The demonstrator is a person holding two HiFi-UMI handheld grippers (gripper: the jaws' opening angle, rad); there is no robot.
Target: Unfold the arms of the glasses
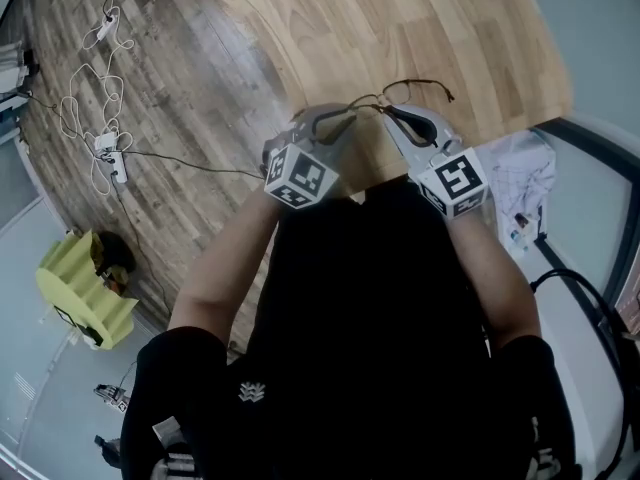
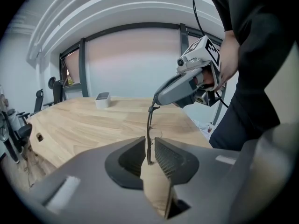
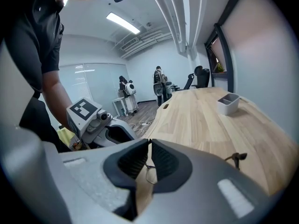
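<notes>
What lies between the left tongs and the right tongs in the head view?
Only the glasses: their thin frame runs from the left tongs to the right tongs over the table, as the head view shows.

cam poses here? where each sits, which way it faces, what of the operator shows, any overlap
Head view: on the head, facing steeply down at the table edge; shows torso, forearms, left gripper, right gripper, glasses.
Left gripper view: on the left gripper, along its jaws toward the windows; shows right gripper, hand.
Right gripper view: on the right gripper, facing into the room; shows left gripper, forearm.
Shared: gripper views both show glasses, grey bin.
</notes>
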